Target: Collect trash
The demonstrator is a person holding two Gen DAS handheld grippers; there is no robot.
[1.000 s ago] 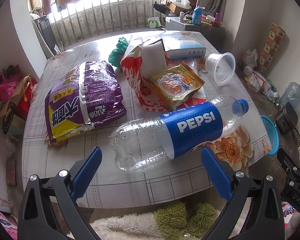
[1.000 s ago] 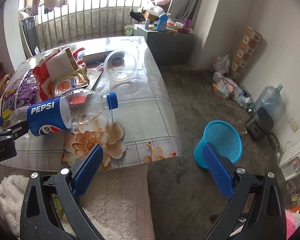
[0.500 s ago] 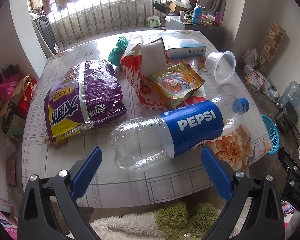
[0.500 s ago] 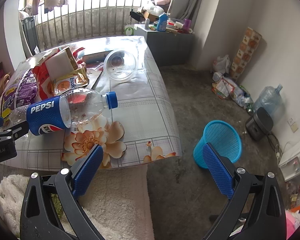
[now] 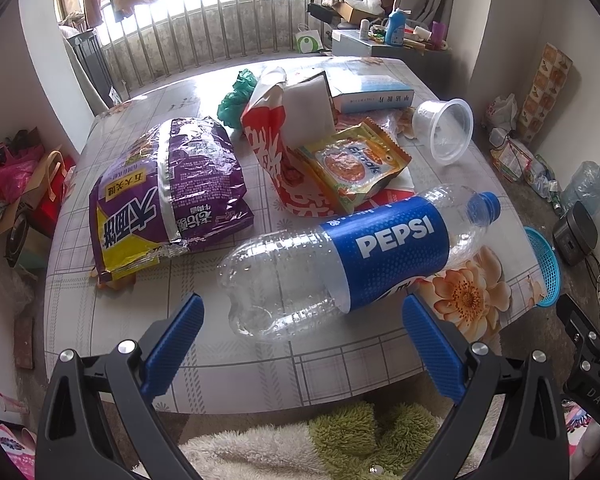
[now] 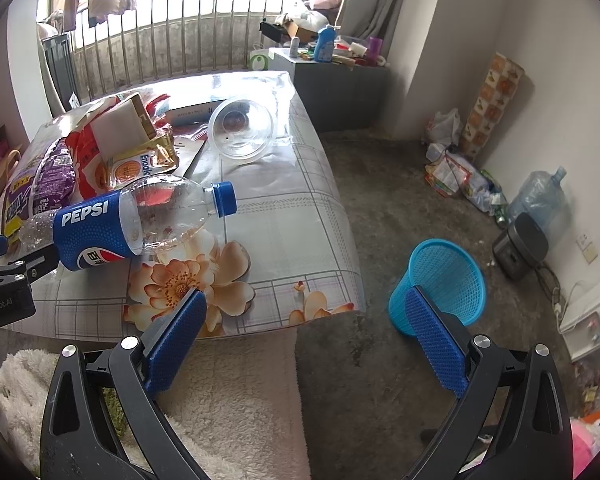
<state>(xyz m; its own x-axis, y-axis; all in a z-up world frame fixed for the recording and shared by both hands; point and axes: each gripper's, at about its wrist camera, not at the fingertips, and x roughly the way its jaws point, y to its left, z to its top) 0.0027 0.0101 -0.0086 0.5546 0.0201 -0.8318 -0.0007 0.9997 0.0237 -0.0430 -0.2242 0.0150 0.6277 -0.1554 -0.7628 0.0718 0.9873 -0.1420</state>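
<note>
- Hovering just short of the table's [image 5: 260, 384] near edge, the left gripper [image 5: 302, 332] has its blue fingers spread wide and empty, with the base of the bottle [image 5: 340, 264] lying between and just beyond their tips.
- Compared with a second ago almost nothing has shifted: the bottle sits a touch nearer and larger in the left wrist view, so the gripper seems to have crept forward only slightly. No grasp has begun.
- The bottle lies on its side, cap pointing toward the table's right edge, its base toward the left gripper. Behind it rest a purple snack bag [image 5: 168, 196], a red bag [image 5: 276, 152], a yellow packet [image 5: 352, 164] and a clear cup [image 5: 446, 130] tipped on its side.
- The right gripper [image 6: 304, 320] hangs off the table's corner over the rug, fingers likewise wide apart and holding nothing; its view has not changed.
- The blue basket [image 6: 440, 280] stands on the floor beside the table, well apart from the bottle and apparently empty, though its bottom is hard to see.
- Judging from this, collection is at its very start: every piece of trash seen is on the table, and the bottle looks like the first target.
</note>
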